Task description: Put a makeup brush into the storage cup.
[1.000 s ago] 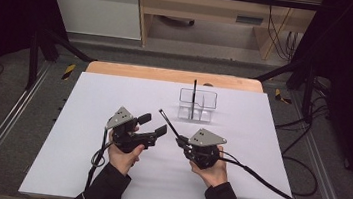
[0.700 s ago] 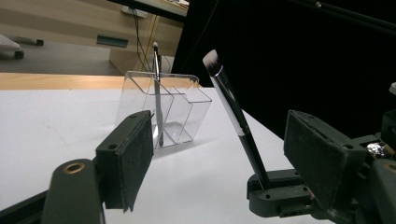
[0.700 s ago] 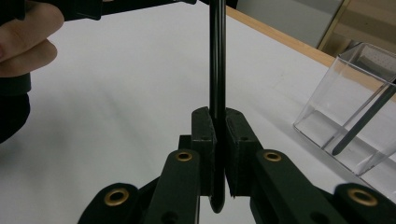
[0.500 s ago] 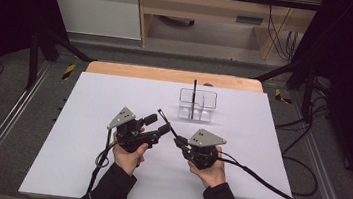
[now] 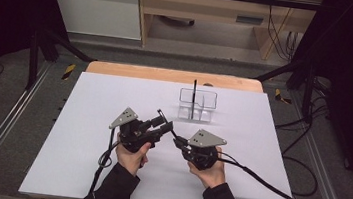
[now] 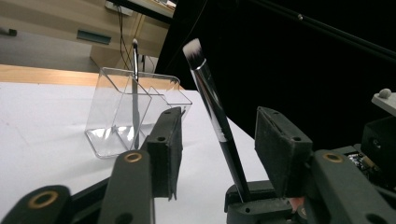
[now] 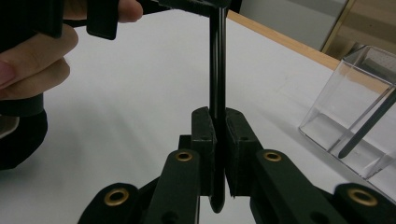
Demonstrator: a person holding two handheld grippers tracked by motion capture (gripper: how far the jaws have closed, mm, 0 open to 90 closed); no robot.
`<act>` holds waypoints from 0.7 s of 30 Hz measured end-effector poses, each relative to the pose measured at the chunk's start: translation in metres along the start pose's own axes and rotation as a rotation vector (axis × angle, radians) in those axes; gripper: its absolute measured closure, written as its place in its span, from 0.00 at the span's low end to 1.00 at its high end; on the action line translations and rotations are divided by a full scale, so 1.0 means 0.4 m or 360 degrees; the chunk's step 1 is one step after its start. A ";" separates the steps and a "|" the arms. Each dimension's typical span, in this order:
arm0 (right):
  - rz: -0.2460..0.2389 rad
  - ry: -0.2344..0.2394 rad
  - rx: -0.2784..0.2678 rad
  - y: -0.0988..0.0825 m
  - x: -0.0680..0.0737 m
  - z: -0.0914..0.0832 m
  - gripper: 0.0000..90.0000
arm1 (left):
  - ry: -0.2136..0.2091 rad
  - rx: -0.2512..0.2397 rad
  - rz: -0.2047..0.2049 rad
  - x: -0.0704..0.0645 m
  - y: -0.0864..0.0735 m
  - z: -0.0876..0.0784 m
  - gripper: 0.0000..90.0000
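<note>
right gripper (image 7: 219, 154) pinches our brush (image 6: 215, 112) | left gripper (image 6: 219, 154) closing around it, pads not touching | risk: off-centre squeeze tips the brush before the holder (image 5: 197, 104)

No readable text or labels anywhere.

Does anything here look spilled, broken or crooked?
Nothing stands out. The clear holder stands upright with one brush in it. The right claw is shut on a second brush, which stands between the open left claw's pads.
</note>
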State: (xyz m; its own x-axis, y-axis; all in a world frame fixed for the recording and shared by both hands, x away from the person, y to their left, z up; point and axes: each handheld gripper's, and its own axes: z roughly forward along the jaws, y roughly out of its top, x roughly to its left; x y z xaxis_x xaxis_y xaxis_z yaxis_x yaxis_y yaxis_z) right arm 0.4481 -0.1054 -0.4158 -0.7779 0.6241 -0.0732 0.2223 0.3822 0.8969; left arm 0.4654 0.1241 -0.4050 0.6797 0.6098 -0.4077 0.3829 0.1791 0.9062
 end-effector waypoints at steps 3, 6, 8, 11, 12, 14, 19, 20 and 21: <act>-0.0002 0.0004 -0.0002 0.000 0.001 -0.001 0.93 | -0.0012 -0.0008 -0.0012 0.000 0.002 0.000 0.61; 0.0003 0.0014 -0.0006 0.000 0.002 -0.001 0.93 | -0.0021 -0.0011 -0.0018 0.001 0.003 0.001 0.65; 0.0002 0.0020 -0.0007 0.000 0.002 0.000 0.93 | -0.0030 -0.0012 -0.0021 0.001 0.003 0.002 0.68; -0.0002 0.0020 -0.0006 -0.001 0.002 0.000 0.93 | -0.0043 -0.0016 -0.0022 0.000 0.006 0.001 0.72; -0.0001 0.0020 -0.0007 -0.001 0.002 0.000 0.93 | -0.0043 -0.0018 -0.0021 -0.001 0.006 0.001 0.73; 0.0000 0.0022 -0.0009 -0.001 0.002 0.000 0.93 | -0.0048 -0.0018 -0.0022 -0.002 0.007 0.002 0.75; 0.0001 0.0024 -0.0014 0.001 0.002 -0.002 0.93 | -0.0044 -0.0026 -0.0031 -0.001 0.009 0.001 0.80; 0.0002 0.0025 -0.0014 0.001 0.002 -0.002 0.93 | -0.0044 -0.0027 -0.0033 -0.001 0.009 0.001 0.81; 0.0002 0.0025 -0.0015 0.000 0.002 -0.002 0.93 | -0.0041 -0.0028 -0.0035 -0.001 0.010 0.001 0.82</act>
State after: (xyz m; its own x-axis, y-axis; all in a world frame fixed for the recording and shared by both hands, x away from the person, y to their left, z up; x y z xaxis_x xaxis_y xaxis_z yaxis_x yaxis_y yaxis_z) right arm 0.4470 -0.1052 -0.4154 -0.7866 0.6139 -0.0655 0.2177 0.3750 0.9011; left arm 0.4668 0.1242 -0.4015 0.6872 0.5854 -0.4301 0.3872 0.2058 0.8988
